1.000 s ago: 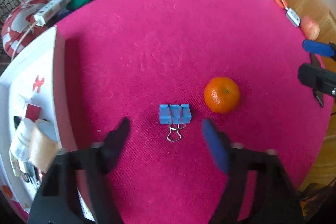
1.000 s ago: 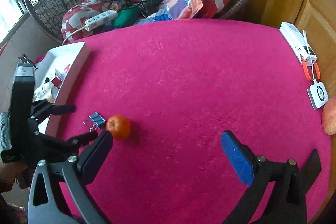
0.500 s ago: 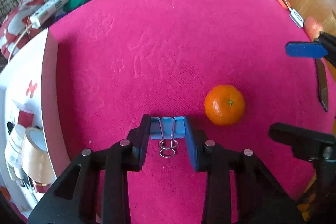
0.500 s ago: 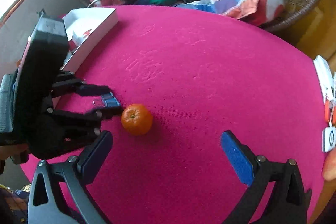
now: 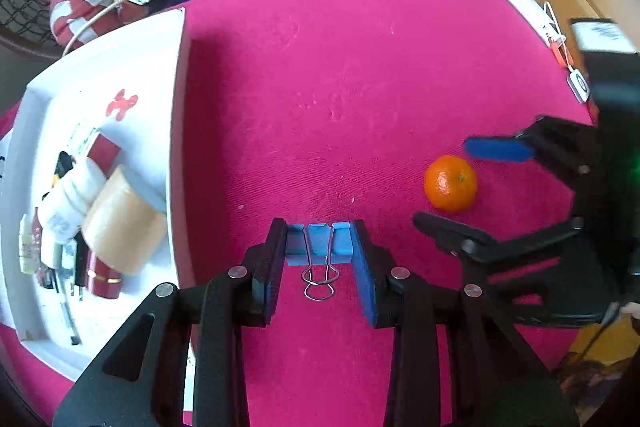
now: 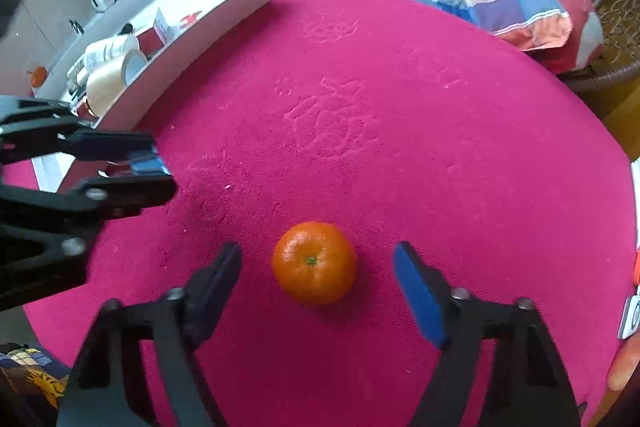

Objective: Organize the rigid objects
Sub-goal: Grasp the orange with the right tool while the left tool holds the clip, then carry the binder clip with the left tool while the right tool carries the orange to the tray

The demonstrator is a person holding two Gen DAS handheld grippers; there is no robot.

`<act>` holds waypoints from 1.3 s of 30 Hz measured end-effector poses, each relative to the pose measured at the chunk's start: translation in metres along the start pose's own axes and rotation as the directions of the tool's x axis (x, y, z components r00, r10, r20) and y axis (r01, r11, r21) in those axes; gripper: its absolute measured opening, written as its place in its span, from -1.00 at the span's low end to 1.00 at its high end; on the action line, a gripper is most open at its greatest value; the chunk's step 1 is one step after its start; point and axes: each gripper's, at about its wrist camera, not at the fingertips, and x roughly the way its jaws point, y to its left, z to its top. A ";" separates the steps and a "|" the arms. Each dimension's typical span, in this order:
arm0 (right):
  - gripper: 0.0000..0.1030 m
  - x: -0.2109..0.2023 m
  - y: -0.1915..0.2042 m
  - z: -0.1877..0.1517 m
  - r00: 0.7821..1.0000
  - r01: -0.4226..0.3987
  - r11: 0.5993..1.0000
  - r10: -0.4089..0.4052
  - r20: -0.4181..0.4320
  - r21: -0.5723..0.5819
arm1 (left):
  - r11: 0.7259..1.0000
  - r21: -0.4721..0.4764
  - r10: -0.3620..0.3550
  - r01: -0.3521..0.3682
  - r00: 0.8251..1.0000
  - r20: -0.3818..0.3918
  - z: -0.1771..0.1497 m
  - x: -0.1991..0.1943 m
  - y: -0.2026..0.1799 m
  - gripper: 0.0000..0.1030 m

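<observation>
Since second ago, left tongs [image 5: 319, 259] closed onto binder clip [image 5: 319, 242] on pink surface [image 5: 360, 87]; right tongs [image 6: 316, 285] came astride tangerine [image 6: 314, 263], spread wide. Clip light, stiff (grip flat sides); tangerine round, rolls, squeeze gently.

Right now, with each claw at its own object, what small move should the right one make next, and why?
Probably close the right claw on the orange. The fruit sits between its open fingers on the pink tablecloth, with a gap on each side. The left claw is already clamped on the blue binder clip, beside the white tray.
</observation>
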 end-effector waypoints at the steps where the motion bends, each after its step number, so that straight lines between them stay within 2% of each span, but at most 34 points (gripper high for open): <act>1: 0.16 0.002 0.001 0.001 1.000 0.006 1.000 -0.006 -0.006 -0.007 | 1.000 -0.001 0.000 0.000 1.000 0.002 0.001 -0.001 0.000 -0.39; 2: -0.08 0.004 0.003 0.002 1.000 0.009 1.000 -0.009 -0.013 -0.013 | 1.000 -0.003 0.001 -0.001 1.000 0.006 0.002 -0.003 -0.001 -0.39; 3: -0.19 0.006 0.003 0.002 1.000 0.011 1.000 -0.012 -0.022 -0.019 | 1.000 -0.005 0.000 0.000 1.000 0.009 0.000 -0.005 0.001 -0.39; 7: -0.20 0.001 -0.002 -0.001 1.000 -0.011 1.000 0.011 -0.021 0.003 | 1.000 -0.005 -0.005 0.005 1.000 0.021 -0.001 -0.012 0.000 -0.39; 11: -0.20 -0.016 -0.009 -0.002 1.000 -0.023 0.999 0.022 0.020 0.050 | 1.000 0.000 -0.017 0.017 0.999 0.050 0.001 -0.024 -0.001 -0.39; 15: -0.20 -0.058 -0.017 0.000 0.992 -0.038 0.994 0.025 0.126 0.100 | 0.999 0.013 -0.031 0.030 0.991 0.133 0.013 -0.053 -0.010 -0.39; 17: -0.20 -0.088 -0.021 0.003 0.978 -0.054 0.990 0.026 0.206 0.129 | 0.999 0.034 -0.036 0.029 0.979 0.203 0.021 -0.079 -0.016 -0.39; 18: -0.20 -0.102 -0.022 0.004 0.970 -0.062 0.988 0.026 0.242 0.139 | 0.998 0.049 -0.042 0.031 0.967 0.250 0.026 -0.098 -0.020 -0.39; 20: -0.20 -0.137 -0.022 0.009 0.944 -0.073 0.986 0.019 0.329 0.153 | 0.997 0.066 -0.048 0.029 0.948 0.315 0.033 -0.125 -0.024 -0.39; 23: -0.20 -0.189 -0.019 0.015 0.890 -0.092 0.984 0.013 0.456 0.151 | 0.996 0.079 -0.059 0.028 0.902 0.427 0.048 -0.177 -0.023 -0.39; 24: -0.20 -0.206 -0.017 0.017 0.870 -0.097 0.985 0.013 0.493 0.144 | 0.996 0.078 -0.063 0.032 0.893 0.446 0.052 -0.188 -0.020 -0.39; 26: -0.20 -0.242 -0.014 0.020 0.819 -0.098 0.987 0.008 0.573 0.126 | 0.997 0.069 -0.071 0.041 0.859 0.506 0.056 -0.220 -0.016 -0.39; 27: -0.20 -0.254 -0.012 0.021 0.801 -0.099 0.987 0.006 0.599 0.123 | 0.997 0.067 -0.070 0.040 0.837 0.543 0.057 -0.239 -0.014 -0.39; 34: -0.20 -0.342 0.004 0.020 0.610 -0.136 0.985 0.000 0.792 0.105 | 0.999 0.032 -0.030 0.012 0.718 0.695 0.045 -0.318 0.002 -0.39; 37: -0.20 -0.370 0.012 0.014 0.527 -0.150 0.984 -0.004 0.850 0.098 | 1.000 0.026 -0.012 -0.011 0.674 0.739 0.040 -0.343 0.006 -0.39; 39: -0.20 -0.387 0.017 0.011 0.483 -0.152 0.984 -0.006 0.875 0.091 | 1.000 0.023 -0.008 -0.015 0.651 0.759 0.039 -0.357 0.009 -0.39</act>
